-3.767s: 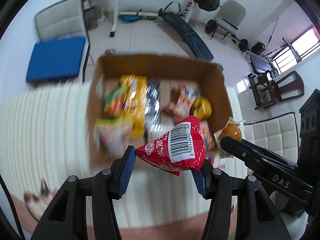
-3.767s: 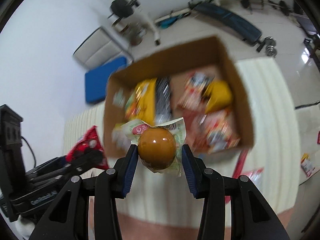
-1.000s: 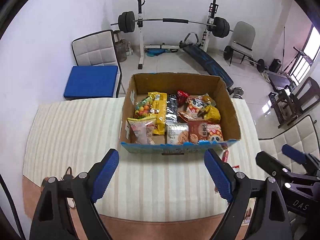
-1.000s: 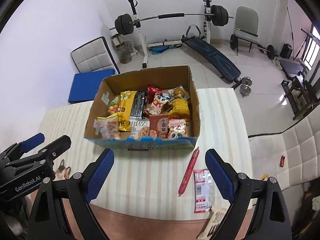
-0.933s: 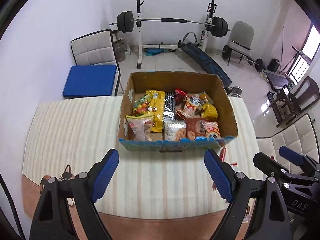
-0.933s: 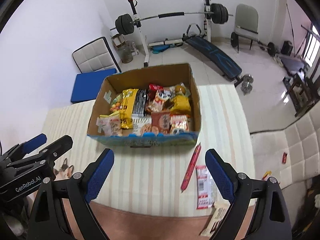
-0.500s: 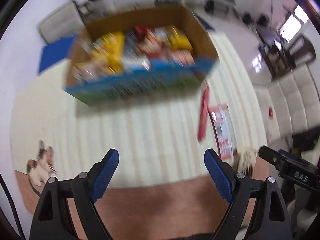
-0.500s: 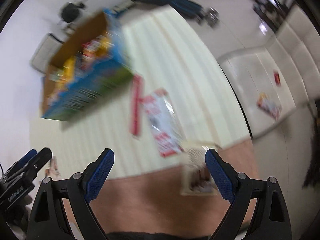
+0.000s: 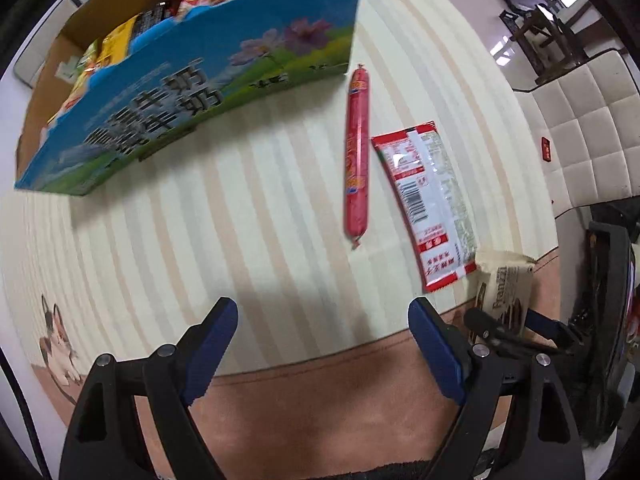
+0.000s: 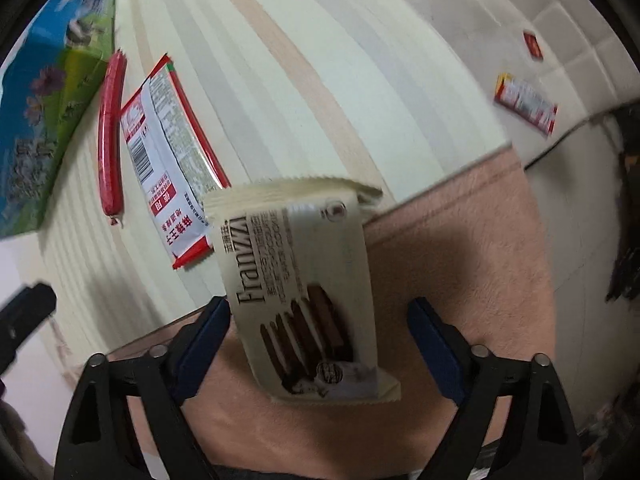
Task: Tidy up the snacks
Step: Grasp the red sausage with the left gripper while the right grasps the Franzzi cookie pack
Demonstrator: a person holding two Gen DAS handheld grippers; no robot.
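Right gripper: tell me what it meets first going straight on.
Most likely the cream Franzzi cookie pack, lying between the closing jaws of the right gripper; neither jaw seems to press it yet, though depth is unclear.

On the striped cloth lie three loose snacks: one red sausage stick (image 9: 356,152), one red-and-white flat packet (image 9: 428,208) and one cream Franzzi biscuit pack (image 10: 304,292). One cardboard box (image 9: 192,92) stands at ten o'clock. Two small red packets (image 10: 525,103) lie off the table at two o'clock.
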